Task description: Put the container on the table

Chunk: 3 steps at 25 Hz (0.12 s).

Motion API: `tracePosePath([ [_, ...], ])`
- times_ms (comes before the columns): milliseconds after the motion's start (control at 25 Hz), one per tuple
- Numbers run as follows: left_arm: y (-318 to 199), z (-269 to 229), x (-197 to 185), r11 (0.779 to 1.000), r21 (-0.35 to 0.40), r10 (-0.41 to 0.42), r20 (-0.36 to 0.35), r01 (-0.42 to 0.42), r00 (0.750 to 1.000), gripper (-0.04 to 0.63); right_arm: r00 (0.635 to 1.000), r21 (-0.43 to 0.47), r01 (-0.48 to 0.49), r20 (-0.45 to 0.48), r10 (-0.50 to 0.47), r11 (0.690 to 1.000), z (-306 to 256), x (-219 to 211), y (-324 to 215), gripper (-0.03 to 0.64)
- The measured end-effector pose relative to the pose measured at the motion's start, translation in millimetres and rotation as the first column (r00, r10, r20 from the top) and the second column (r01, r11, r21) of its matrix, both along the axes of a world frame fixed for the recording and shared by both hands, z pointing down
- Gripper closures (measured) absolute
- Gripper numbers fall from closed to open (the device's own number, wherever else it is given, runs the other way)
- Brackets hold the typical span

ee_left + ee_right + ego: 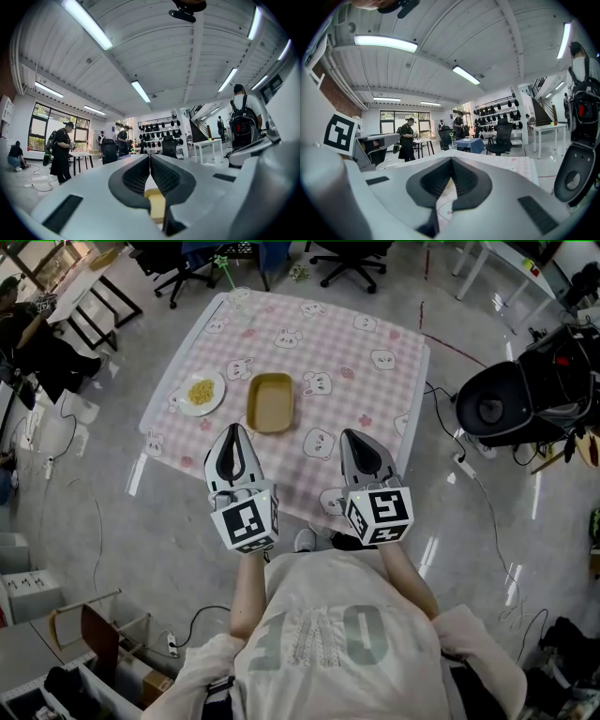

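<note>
**While both grippers are hovering shut: container lying on the table**

As the person is standing at the near edge of the table (375, 329), the items are lying as follows.

1. Table: wearing a pink checked cloth printed with rabbit faces, which is hanging over the edges.
2. Container (270, 402): tan, rectangular with rounded corners, lying open side up on the cloth, left of the table's middle. Nothing is showing inside it. No gripper is touching it.
3. Plate (201, 393): white, carrying a heap of yellow food, sitting just beside the container on its left, with a strip of cloth showing between them.
4. Clear cup (240, 298): standing near the far edge with a green stick rising out of it.
5. Left gripper (234, 430): hovering over the near part of the cloth, pointing toward the container and stopping short of it. Its own view is showing the jaws (150, 157) pressing together with nothing between them.
6. Right gripper (352, 435): hovering beside the left one, well apart from the container. Its jaws (451, 159) are meeting at the tips and holding nothing.
7. Surroundings: office chairs (342, 259) are standing beyond the table, and a black machine (506, 399) is standing on the floor to its right.
</note>
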<state>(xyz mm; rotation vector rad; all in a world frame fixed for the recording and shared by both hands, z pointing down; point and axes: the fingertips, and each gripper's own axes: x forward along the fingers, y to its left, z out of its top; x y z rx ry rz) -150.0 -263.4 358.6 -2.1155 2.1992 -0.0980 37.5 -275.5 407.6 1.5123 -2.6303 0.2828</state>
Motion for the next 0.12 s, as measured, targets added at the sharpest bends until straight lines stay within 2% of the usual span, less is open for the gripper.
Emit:
tracePosePath([
  [120, 1.2, 4.2, -7.4, 1.0, -0.004, -0.001, -0.009, 0.001, 1.0, 0.565, 1.0, -0.004, 0.005, -0.004, -0.005, 1.0, 4.7, -7.5, 3.0, 0.588],
])
